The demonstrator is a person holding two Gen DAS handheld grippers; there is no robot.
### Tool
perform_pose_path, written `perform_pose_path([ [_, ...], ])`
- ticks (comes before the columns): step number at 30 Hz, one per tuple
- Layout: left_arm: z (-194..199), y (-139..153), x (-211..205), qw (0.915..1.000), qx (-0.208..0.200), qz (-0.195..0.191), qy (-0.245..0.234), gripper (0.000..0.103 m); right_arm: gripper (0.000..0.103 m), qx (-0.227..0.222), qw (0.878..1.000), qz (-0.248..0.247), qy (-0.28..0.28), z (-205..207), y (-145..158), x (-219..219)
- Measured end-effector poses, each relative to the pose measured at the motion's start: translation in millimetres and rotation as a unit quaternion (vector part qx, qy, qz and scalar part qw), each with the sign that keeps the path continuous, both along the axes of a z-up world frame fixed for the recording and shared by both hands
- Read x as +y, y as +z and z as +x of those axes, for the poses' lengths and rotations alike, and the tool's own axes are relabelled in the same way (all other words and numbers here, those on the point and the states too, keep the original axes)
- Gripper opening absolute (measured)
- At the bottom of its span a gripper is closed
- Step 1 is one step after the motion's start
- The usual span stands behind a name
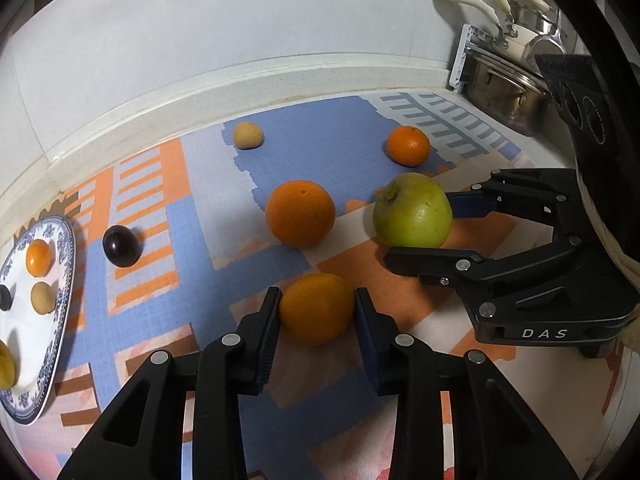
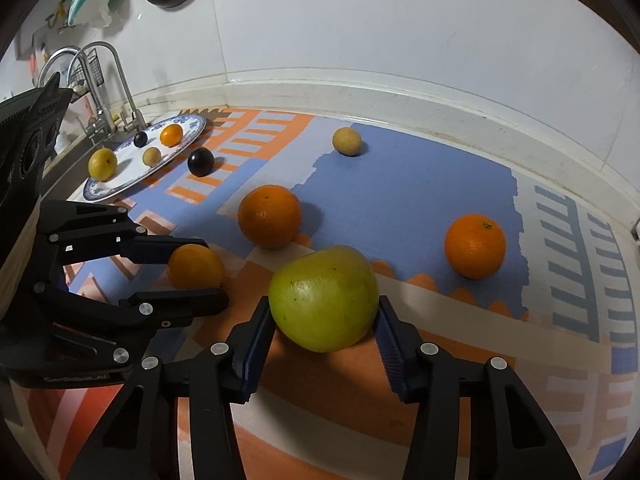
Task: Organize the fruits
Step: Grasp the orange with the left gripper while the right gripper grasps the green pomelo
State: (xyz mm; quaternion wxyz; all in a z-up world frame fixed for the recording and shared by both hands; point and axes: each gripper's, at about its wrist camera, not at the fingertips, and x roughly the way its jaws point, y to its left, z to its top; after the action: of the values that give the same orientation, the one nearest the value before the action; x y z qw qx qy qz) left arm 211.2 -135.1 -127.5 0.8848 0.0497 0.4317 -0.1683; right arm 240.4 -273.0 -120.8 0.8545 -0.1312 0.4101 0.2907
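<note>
While both tools sit low over the patterned mat, the left gripper pinches a small, dimpled orange at the near edge, and the right gripper clamps a glossy, speckled green apple just to its right. Further left, a blue-rimmed plate holds four small fruits, a dark plum just beside it

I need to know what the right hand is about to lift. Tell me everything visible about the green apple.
The green apple is yellow-green, glossy, lightly speckled, with its brown stem pit tilted sideways. It sits on the patterned mat, between the pads of the right hand-held gripper, which press its sides. It touches no other fruit.
</note>
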Motion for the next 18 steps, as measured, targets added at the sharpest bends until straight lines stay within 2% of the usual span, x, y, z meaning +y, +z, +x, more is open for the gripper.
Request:
perform_pose_path([
  [11, -12, 17, 13, 0.9992, -0.018, -0.015, 0.033, 0.035, 0.049, -0.002, 1.0, 0.017, -0.004, -9, 5, 1],
  [18, -30, 33, 30, 0.9968, -0.038, -0.027, 0.065, 0.035, 0.049, -0.015, 0.999, 0.033, 0.002, -22, 22, 12],
])
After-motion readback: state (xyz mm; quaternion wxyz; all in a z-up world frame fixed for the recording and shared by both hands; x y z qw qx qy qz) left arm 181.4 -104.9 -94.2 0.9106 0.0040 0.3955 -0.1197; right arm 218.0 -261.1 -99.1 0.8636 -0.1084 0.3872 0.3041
